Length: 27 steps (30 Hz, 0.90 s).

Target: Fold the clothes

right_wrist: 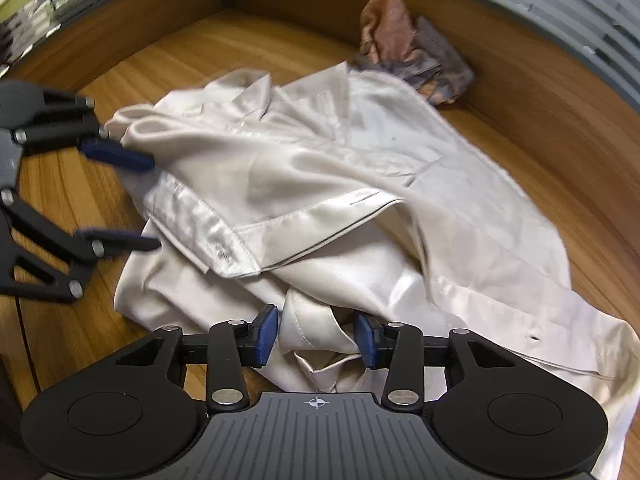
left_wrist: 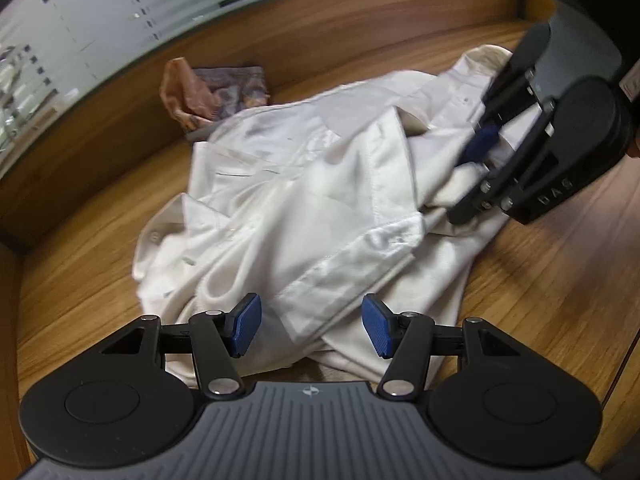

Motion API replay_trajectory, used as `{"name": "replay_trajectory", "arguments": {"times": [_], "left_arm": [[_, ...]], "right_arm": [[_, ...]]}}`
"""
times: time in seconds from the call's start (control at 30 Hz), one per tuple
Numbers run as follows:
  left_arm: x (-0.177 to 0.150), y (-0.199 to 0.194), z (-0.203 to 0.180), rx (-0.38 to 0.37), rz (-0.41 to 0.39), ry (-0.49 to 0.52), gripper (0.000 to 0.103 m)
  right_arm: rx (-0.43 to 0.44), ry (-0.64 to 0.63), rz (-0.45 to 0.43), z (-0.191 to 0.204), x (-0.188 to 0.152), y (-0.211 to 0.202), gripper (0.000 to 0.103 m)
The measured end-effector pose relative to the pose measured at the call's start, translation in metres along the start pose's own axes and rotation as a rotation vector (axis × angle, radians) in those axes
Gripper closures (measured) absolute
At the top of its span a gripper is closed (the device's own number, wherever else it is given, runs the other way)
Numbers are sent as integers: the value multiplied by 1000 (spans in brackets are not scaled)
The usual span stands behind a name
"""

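Observation:
A crumpled white button shirt lies in a heap on the wooden table; it also shows in the right wrist view. My left gripper is open at the shirt's near edge, with cloth lying between its blue pads but not pinched; in the right wrist view it stands open at the shirt's left side. My right gripper is open with a fold of white cloth between its pads; in the left wrist view it reaches down into the shirt's right side.
A folded patterned orange and grey garment lies at the back of the table near the raised wooden rim; it also shows in the right wrist view. Glass panels stand behind the rim.

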<state>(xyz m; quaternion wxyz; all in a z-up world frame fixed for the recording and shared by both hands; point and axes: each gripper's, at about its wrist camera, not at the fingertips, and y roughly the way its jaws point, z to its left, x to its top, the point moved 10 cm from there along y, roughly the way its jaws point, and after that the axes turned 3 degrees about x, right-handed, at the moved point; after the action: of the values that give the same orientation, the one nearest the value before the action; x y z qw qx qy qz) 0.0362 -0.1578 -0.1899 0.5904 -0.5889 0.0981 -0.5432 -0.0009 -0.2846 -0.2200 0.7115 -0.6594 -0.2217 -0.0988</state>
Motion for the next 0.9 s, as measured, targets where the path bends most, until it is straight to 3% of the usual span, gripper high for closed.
{"name": "replay_trajectory", "arguments": {"times": [0.07, 0.23, 0.33, 0.5, 0.53, 0.57, 0.6, 0.63, 0.67, 0.9], "left_arm": [[-3, -1, 3, 14, -1, 17, 40], [-11, -1, 2, 33, -8, 94, 38], [-14, -1, -3, 35, -20, 125, 32], [-14, 3, -13, 53, -50, 156, 33], [-12, 3, -14, 56, -62, 159, 40], [-10, 2, -15, 43, -68, 154, 57], [-8, 1, -15, 29, -75, 147, 67], [-5, -1, -16, 15, -81, 141, 86], [-3, -4, -16, -15, -85, 119, 91], [21, -40, 6, -322, -88, -225, 94]], "right_arm": [[23, -6, 14, 4, -3, 0, 92], [36, -10, -17, 13, -5, -24, 96], [29, 27, -62, 12, -7, -52, 97], [-2, 118, -139, 1, -9, -98, 98], [-8, 136, -154, -2, -10, -108, 98], [-17, 152, -168, -4, -10, -117, 98], [-27, 161, -178, -4, -11, -124, 98], [-38, 178, -183, -6, -12, -130, 98], [-50, 200, -182, -6, -15, -135, 98], [-58, 286, -168, -1, -50, -161, 98]]}}
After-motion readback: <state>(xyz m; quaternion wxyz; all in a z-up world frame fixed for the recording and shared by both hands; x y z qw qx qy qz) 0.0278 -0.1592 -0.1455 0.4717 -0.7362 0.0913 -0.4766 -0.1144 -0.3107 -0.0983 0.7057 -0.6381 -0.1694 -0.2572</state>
